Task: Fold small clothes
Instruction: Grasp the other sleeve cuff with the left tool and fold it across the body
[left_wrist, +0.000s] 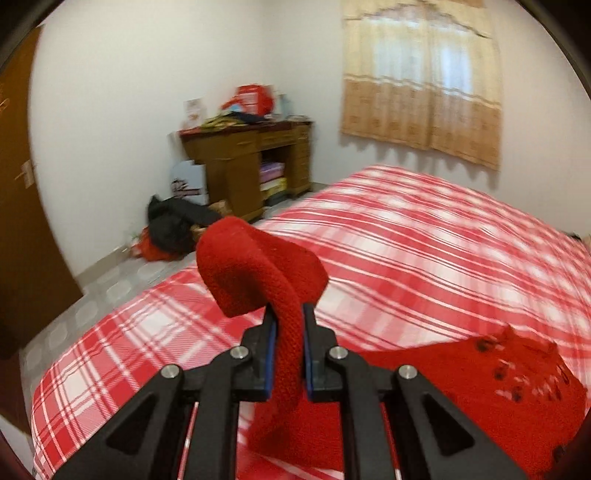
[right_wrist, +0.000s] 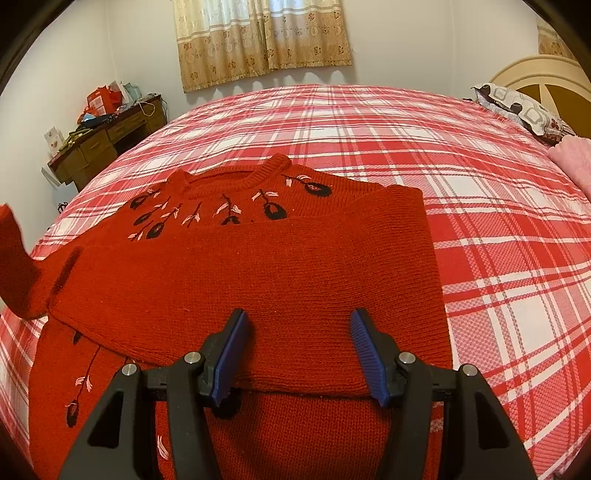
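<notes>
Looks about halfway: red sweater (right_wrist: 258, 280) has one sleeve folded across, left gripper (left_wrist: 289, 325) is clamped on the other sleeve (left_wrist: 255, 273) mid-lift, right gripper (right_wrist: 299, 328) hangs apart, holding nothing.

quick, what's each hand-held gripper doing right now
Left hand-held gripper: closed on the red sweater's sleeve, lifted off the bed.
Right hand-held gripper: open, holding nothing, over the folded sweater.
</notes>
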